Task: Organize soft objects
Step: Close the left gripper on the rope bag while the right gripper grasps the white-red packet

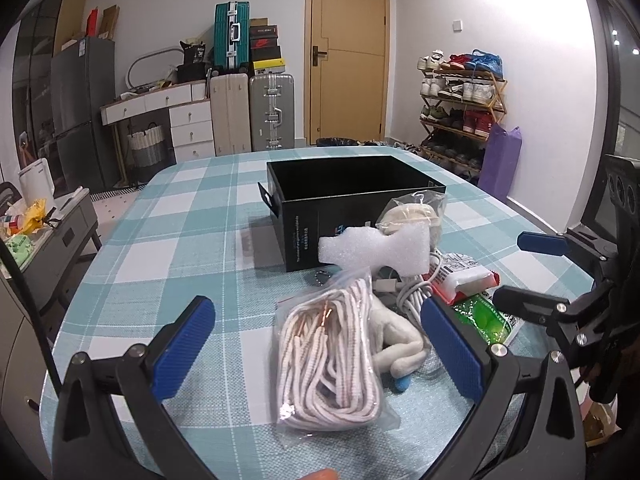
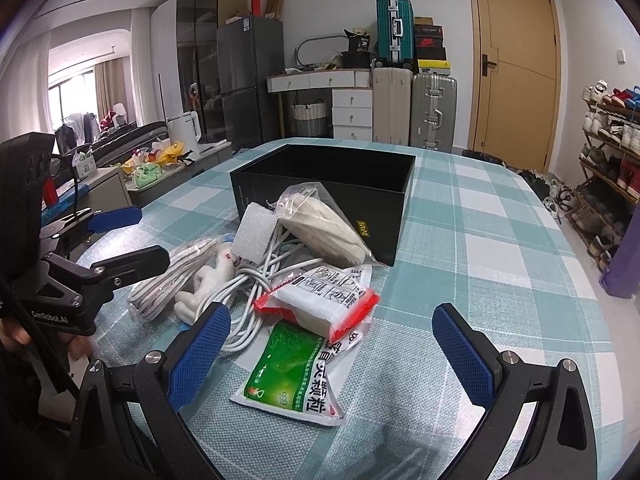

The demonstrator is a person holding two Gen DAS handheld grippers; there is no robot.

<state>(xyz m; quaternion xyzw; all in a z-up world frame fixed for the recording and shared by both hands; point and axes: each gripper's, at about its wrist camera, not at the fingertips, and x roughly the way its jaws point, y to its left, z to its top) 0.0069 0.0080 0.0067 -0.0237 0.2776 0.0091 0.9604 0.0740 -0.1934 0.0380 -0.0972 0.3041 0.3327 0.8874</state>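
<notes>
A pile of soft things lies on the checked tablecloth before an open black box [image 1: 352,184] [image 2: 332,172]. My left gripper [image 1: 320,344] is open, its jaws standing either side of a clear bag of white laces [image 1: 332,356] [image 2: 168,280]. Beside it lie a white plush toy [image 1: 400,344] [image 2: 208,284], a white foam block [image 1: 376,252] [image 2: 256,236], a bagged cream roll [image 1: 412,212] [image 2: 324,232] and a white cable [image 2: 256,292]. My right gripper [image 2: 332,356] is open over a green sachet [image 2: 296,376] [image 1: 484,320] and a red-edged packet [image 2: 320,300] [image 1: 464,276].
The table [image 2: 500,240] has a teal checked cloth. A shoe rack [image 1: 460,108] and purple bag [image 1: 500,160] stand to the right, suitcases [image 1: 272,112] and drawers at the back by a door. A low cabinet [image 1: 52,236] with clutter stands left of the table.
</notes>
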